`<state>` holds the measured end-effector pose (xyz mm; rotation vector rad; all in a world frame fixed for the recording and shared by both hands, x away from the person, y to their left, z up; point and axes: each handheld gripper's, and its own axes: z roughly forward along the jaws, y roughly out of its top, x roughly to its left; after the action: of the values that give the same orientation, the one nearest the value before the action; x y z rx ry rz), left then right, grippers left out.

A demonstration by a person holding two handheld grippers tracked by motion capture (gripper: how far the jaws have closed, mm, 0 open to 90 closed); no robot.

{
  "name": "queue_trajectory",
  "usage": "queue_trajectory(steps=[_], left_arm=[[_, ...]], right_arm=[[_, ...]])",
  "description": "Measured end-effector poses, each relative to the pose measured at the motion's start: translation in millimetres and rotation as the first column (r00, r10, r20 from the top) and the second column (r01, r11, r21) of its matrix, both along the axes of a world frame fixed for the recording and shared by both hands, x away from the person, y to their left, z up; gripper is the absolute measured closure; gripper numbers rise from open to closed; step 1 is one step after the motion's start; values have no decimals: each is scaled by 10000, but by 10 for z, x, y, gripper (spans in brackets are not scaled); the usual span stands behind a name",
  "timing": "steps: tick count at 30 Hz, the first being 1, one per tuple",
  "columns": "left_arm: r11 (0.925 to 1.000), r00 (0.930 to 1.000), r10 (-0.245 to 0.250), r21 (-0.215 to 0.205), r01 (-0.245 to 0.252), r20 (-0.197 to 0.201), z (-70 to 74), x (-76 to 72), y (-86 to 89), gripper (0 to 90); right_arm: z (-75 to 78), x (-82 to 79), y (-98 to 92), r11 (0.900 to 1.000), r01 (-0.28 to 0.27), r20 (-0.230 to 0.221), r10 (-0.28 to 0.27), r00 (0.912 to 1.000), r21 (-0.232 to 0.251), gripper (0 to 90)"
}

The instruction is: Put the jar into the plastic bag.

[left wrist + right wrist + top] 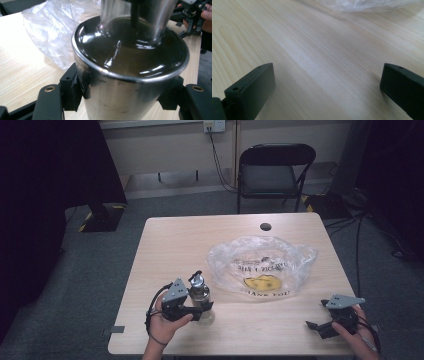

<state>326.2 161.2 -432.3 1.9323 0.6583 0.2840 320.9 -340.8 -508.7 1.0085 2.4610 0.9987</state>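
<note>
The shiny, stiff steel dispenser bottle with a black pump top (pixel 199 289), standing near the pale wooden table's (pixel 170 240) front edge, looks slippery (polished, rounded wall), so the left gripper (pixel 202 307) clamps its body low, while the right gripper (pixel 316 326) waits with jaws apart.

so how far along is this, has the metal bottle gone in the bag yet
Not yet. Done: the left tongs are shut on the metal bottle, pads pressed on both its sides, the bottle upright on the table. In hand: that grip. The right tongs are open over bare wood, holding nothing. Left, probably: lifting the bottle into the clear plastic bag, which lies flat beside it.
</note>
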Motion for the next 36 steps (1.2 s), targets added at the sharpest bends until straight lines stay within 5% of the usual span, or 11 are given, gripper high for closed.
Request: queue_trajectory(steps=[36], left_arm=[[9972,9973,-730,-166,729,-33,590,173,-248,344]], right_arm=[[0,0,0,10000,0,1,0,10000,1,0]])
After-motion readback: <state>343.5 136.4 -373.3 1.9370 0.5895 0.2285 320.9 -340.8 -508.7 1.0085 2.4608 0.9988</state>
